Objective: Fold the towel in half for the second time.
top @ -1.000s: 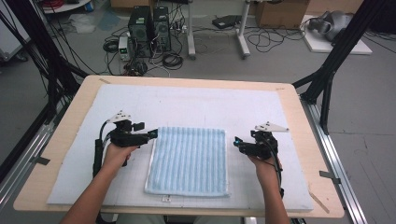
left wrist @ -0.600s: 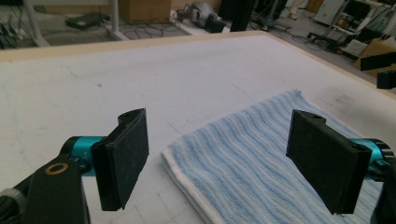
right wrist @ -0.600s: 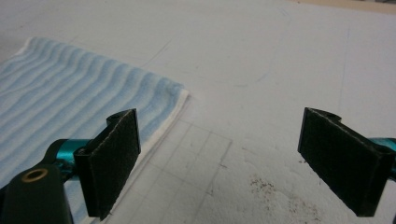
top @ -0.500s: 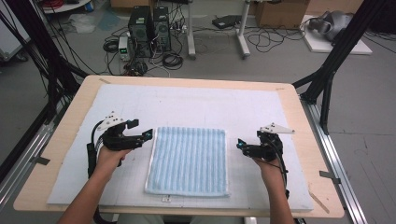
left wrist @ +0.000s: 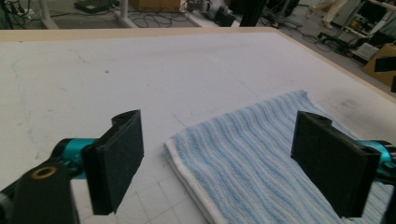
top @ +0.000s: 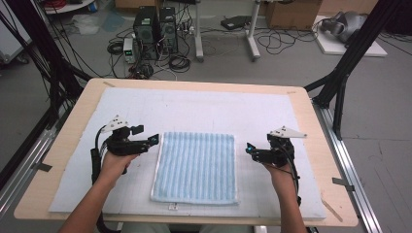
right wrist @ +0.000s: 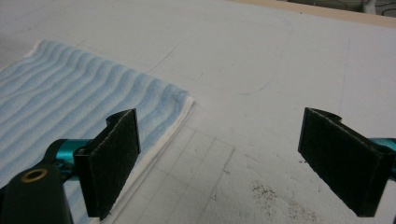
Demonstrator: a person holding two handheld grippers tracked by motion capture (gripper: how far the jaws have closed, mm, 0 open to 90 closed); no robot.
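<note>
Folded towel (top: 196, 166) on the mat (top: 204, 109) toward the table's (top: 311, 116) near edge; left gripper (top: 153, 140) just beside its far-left corner, right gripper (top: 248, 148) near its right edge.

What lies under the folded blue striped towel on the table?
The folded blue striped towel lies flat on a white foam mat covering the wooden table. Whatever is directly beneath or between its layers is covered.

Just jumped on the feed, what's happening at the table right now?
A person holds a two-jaw gripper in each hand, one on each side of a folded light-blue striped towel lying flat on the white foam mat. The left gripper points at the towel's far left corner, the right gripper sits off its right edge. Both are open, gripping nothing.
</note>
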